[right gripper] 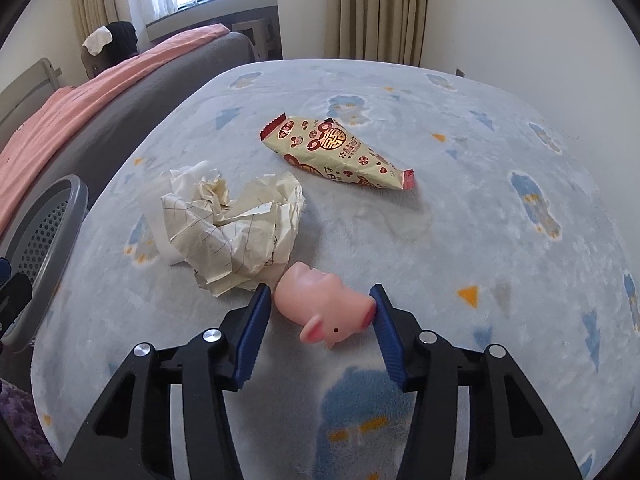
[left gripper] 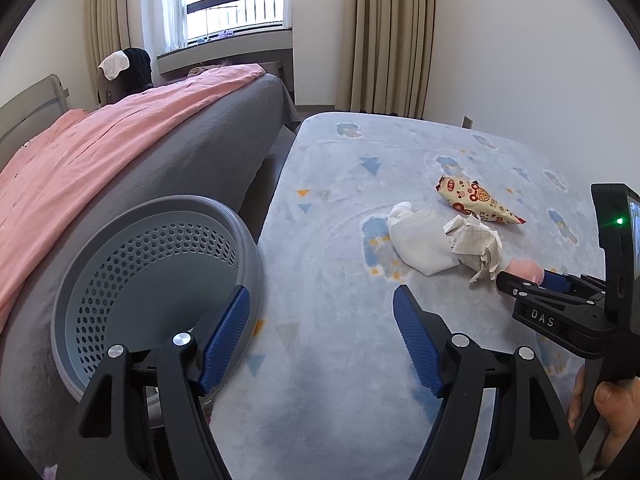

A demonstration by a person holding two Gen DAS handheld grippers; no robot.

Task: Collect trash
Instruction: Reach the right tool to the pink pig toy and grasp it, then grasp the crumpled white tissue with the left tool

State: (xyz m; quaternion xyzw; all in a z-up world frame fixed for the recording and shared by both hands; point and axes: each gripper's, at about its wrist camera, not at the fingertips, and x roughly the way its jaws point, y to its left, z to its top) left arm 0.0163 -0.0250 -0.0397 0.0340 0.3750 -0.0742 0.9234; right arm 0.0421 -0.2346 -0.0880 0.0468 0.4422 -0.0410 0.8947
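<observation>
Two fingers of the right gripper (right gripper: 318, 300) bracket a small pink pig toy (right gripper: 320, 308) that lies on its side on the blue patterned rug (right gripper: 440, 240), so the step in hand looks like picking this piece up for the grey basket (left gripper: 160, 248), which lies tipped against the bed (left gripper: 180, 152) with its mouth facing the rug. The finger at the snout (right gripper: 386, 336) touches the toy, while the finger by its rear (right gripper: 252, 332) sits just beside it. The body shows no squeeze, so I judge the fingers released around the pig rather than clenched on it. To do this well, the fingers should meet the toy across its plump middle, not nose to tail. The soft, rounded body may otherwise pop forward out of the grip. They should also stay low against the pile, and the squeeze should be gentle and even before any lift. The crumpled paper (right gripper: 236, 224) lies just beside the rear-side finger and could get pinched along. The snack wrapper (right gripper: 336, 152) lies well apart, further up the rug, and a white cloth (left gripper: 416, 240) sits touching the paper. The left gripper (left gripper: 322, 332) hangs empty, with its fingers spread wide above bare rug, next to the basket's rim.
</observation>
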